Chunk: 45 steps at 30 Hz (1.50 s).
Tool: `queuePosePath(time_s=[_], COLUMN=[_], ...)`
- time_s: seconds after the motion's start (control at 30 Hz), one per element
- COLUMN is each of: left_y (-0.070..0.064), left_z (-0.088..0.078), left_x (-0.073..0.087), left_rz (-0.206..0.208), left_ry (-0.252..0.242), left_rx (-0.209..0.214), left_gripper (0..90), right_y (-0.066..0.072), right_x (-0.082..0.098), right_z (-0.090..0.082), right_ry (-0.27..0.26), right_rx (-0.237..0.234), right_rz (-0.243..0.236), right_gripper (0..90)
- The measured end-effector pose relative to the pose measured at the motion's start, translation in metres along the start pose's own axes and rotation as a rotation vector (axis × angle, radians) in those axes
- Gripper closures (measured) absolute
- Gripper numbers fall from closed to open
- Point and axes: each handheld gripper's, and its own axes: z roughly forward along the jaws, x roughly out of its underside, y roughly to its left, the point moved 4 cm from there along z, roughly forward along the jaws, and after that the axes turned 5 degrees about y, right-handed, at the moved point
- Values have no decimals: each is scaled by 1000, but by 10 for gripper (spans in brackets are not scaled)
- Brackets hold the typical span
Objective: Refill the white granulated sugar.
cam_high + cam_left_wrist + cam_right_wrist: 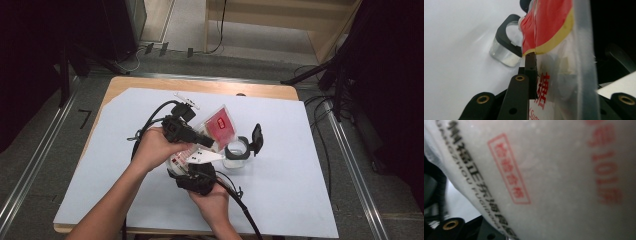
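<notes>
You hold sugar bag [212, 131] tilted over open glass jar [236, 154] on counter [290, 170]. Left gripper [207, 141] fingers pinch bag's upper part, steering mouth toward jar. Right gripper [192, 172] fingers clamp bag's lower end, propping weight for pouring.

Clear plastic sugar bag with red label [212, 131] held above centre of pale sheet-covered wooden table [280, 195], left gripper [202, 141] on its left side, right gripper [192, 172] beneath its lower end. Clear glass jar with black hinged lid [239, 152] stands on the sheet just right of the bag, lid [257, 138] tipped back to the jar's right
</notes>
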Motion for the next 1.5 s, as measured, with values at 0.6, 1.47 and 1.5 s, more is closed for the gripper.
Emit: queuePosePath(time_s=[0.6, 1.47, 1.5], left_y=[-14, -12, -12], left_z=[-12, -2, -2], left_x=[-2, -21, -23], left_rz=[-1, -6, -9], left_ry=[56, 24, 28], left_rx=[-42, -62, -57], left_gripper=[692, 810, 803], right_y=[-2, -1, 0], right_x=[2, -8, -10], right_z=[-6, -9, -9], right_ry=[-77, -71, -74], right_rx=[-16, -33, -42], right_rz=[86, 71, 77], right_gripper=[604, 585, 569])
